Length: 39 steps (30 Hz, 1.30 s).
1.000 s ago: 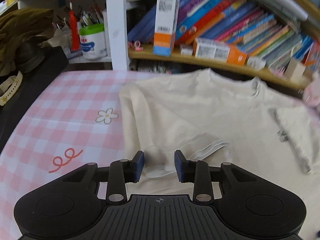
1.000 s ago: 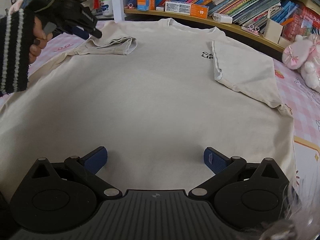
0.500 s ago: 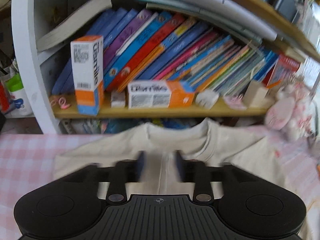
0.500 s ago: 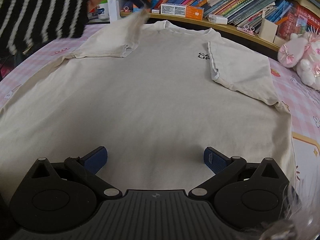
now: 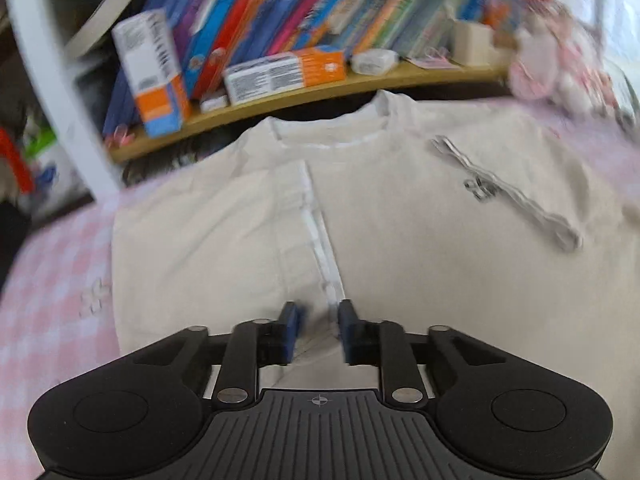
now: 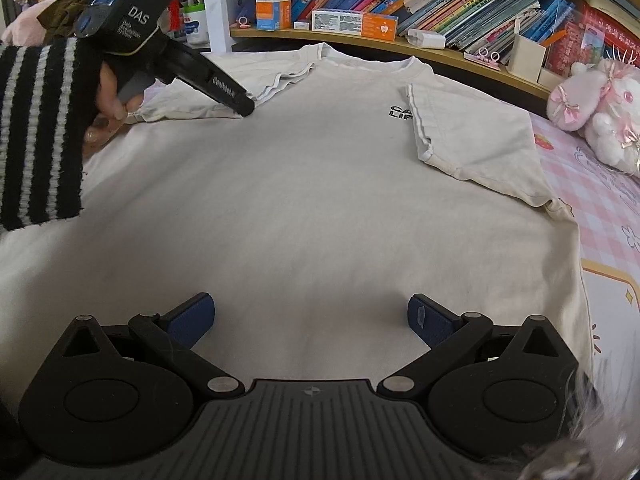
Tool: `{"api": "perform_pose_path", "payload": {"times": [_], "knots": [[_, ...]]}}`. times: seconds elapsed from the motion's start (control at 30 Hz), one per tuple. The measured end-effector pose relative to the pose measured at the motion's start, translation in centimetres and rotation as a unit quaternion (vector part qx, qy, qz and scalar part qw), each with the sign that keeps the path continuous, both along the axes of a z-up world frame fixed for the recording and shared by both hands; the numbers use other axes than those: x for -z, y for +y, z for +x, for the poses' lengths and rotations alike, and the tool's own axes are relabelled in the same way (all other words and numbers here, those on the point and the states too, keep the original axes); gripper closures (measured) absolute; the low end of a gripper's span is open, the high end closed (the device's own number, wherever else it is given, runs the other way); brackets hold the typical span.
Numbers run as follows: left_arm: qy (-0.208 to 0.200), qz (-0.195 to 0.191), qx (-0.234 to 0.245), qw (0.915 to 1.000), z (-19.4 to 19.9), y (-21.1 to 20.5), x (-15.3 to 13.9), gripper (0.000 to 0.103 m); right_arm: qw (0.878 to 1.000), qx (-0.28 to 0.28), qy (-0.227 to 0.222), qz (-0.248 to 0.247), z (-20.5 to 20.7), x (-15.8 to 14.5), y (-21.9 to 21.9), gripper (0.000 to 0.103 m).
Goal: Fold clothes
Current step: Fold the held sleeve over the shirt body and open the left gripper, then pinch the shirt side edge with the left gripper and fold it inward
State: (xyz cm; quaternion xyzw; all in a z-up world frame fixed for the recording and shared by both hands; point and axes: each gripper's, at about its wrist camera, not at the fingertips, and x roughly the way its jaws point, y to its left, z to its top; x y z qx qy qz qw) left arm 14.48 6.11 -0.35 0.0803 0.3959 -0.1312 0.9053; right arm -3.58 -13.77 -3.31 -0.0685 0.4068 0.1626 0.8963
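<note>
Cream tee (image 6: 320,208) lies flat on worktop w/ pink check cloth (image 6: 608,200), collar toward bookshelf (image 6: 360,38), both sleeves folded in over chest. Far left in right-wrist view: hand (image 6: 108,96) in striped sleeve (image 6: 36,132) holds left gripper (image 5: 318,326), tip down on left sleeve (image 6: 224,84) hem. Left-wrist view is blurred; jaws stand narrowly apart w/ sleeve hem between pads; can't tell if they pinch it. Right gripper (image 6: 312,318) sits low over tee's bottom part, jaws wide open, holding nothing. Right sleeve (image 6: 476,140) partly covers black chest print. Pink plush (image 6: 600,108) far right, just off the tee.
</note>
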Motion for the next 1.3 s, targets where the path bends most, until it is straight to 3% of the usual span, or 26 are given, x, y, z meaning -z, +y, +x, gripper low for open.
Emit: {"api": "perform_pose_path", "payload": {"times": [0.2, 0.33, 0.37, 0.43, 0.6, 0.77, 0.93, 1.13, 1.3], "knots": [[0.037, -0.011, 0.020, 0.9991, 0.4, 0.7, 0.0, 0.076, 1.000, 0.005, 0.002, -0.001, 0.1, 0.0, 0.2, 0.000], [0.009, -0.079, -0.013, 0.9967, -0.3, 3.7, -1.6, 0.046, 1.000, 0.008, 0.003, -0.002, 0.2, 0.0, 0.3, 0.000], [0.000, -0.092, -0.026, 0.9954, -0.4, 4.6, -2.0, 0.045, 1.000, 0.009, 0.003, -0.002, 0.2, 0.0, 0.3, 0.000], [-0.009, -0.112, -0.051, 0.9923, -0.5, 6.5, -2.6, 0.044, 1.000, 0.011, 0.004, -0.002, 0.3, 0.0, 0.4, 0.000], [-0.003, -0.112, -0.101, 0.9885, -0.3, 10.8, -2.6, 0.040, 1.000, 0.016, 0.006, -0.003, 0.4, 0.0, 0.5, 0.000], [0.000, -0.112, -0.129, 0.9852, 0.7, 13.6, -2.2, 0.041, 1.000, 0.027, 0.005, -0.004, 0.4, 0.0, 0.9, 0.000], [0.014, -0.141, -0.158, 0.9772, 2.9, 15.8, -1.0, 0.041, 0.999, 0.043, 0.005, -0.004, 0.5, 0.0, 1.2, 0.000], [0.025, -0.187, -0.171, 0.9670, 5.2, 17.6, 0.1, 0.042, 0.996, 0.084, 0.010, -0.005, 0.1, -0.1, 1.8, 0.000], [0.041, -0.202, -0.159, 0.9656, 7.7, 17.6, 1.2, 0.044, 0.992, 0.121, 0.014, -0.007, -0.4, -0.1, 2.4, 0.000]]}}
